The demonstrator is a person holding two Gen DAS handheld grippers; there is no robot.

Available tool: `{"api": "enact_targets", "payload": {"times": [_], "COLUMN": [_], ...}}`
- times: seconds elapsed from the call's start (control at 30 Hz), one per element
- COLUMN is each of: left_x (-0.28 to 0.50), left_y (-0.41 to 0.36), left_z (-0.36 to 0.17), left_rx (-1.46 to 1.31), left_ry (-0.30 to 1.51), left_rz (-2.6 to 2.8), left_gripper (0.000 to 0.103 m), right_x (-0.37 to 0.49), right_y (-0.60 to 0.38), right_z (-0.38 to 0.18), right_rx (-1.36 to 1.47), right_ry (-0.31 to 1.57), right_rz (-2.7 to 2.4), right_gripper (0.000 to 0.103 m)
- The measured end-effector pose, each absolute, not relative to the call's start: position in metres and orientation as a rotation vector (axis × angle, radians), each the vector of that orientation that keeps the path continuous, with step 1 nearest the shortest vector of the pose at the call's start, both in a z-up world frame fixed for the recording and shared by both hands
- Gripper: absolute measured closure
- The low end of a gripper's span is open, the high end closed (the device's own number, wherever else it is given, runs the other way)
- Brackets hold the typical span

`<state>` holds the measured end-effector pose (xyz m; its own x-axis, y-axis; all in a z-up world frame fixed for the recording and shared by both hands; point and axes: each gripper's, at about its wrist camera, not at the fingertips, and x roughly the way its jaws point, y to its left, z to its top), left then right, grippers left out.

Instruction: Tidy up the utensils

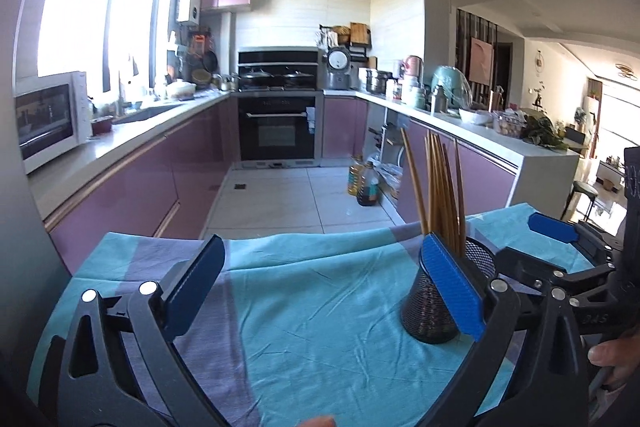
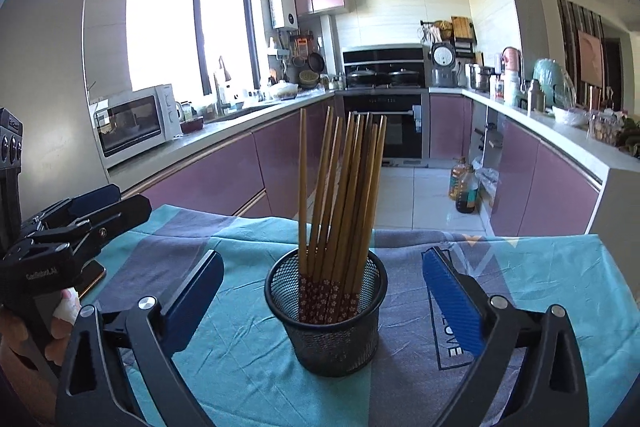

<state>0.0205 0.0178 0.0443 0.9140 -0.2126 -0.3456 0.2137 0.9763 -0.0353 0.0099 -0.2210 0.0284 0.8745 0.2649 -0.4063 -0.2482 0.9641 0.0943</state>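
Note:
A black mesh cup (image 2: 326, 323) stands upright on the blue and grey cloth (image 2: 248, 367), holding several brown chopsticks (image 2: 344, 195) with patterned ends down. My right gripper (image 2: 322, 269) is open, its blue pads wide apart on either side of the cup and not touching it. In the left wrist view the same mesh cup (image 1: 428, 311) sits at the right, partly hidden behind the right blue pad, with the chopsticks (image 1: 440, 195) rising from it. My left gripper (image 1: 324, 247) is open with only bare cloth (image 1: 312, 307) between its fingers. It stands left of the cup.
The cloth-covered table ends at a far edge (image 1: 304, 239), with tiled kitchen floor (image 1: 280, 195) beyond. Oil bottles (image 1: 362, 183) stand on the floor by the right counter. A hand (image 2: 60, 319) holds the left gripper's body (image 2: 60, 239) at the left. The right gripper's body (image 1: 560, 259) shows right of the cup.

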Motion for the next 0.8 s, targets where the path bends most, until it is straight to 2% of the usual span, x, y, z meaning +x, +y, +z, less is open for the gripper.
{"api": "enact_targets", "payload": {"times": [0.37,0.8], "left_x": [-0.031,-0.065], "left_y": [0.047,0.047], "left_z": [0.05,0.055], "left_rx": [-0.003,-0.006], "left_ry": [0.249,0.181], "left_rz": [-0.129,-0.109], "left_gripper": [0.006,0.006], "right_x": [-0.025,-0.051], "right_y": [-0.209,-0.196], "right_z": [0.035,0.043], "right_rx": [0.022,0.011], "right_ry": [0.342,0.249], "right_rz": [0.229,0.191], "right_gripper": [0.007,0.007]}}
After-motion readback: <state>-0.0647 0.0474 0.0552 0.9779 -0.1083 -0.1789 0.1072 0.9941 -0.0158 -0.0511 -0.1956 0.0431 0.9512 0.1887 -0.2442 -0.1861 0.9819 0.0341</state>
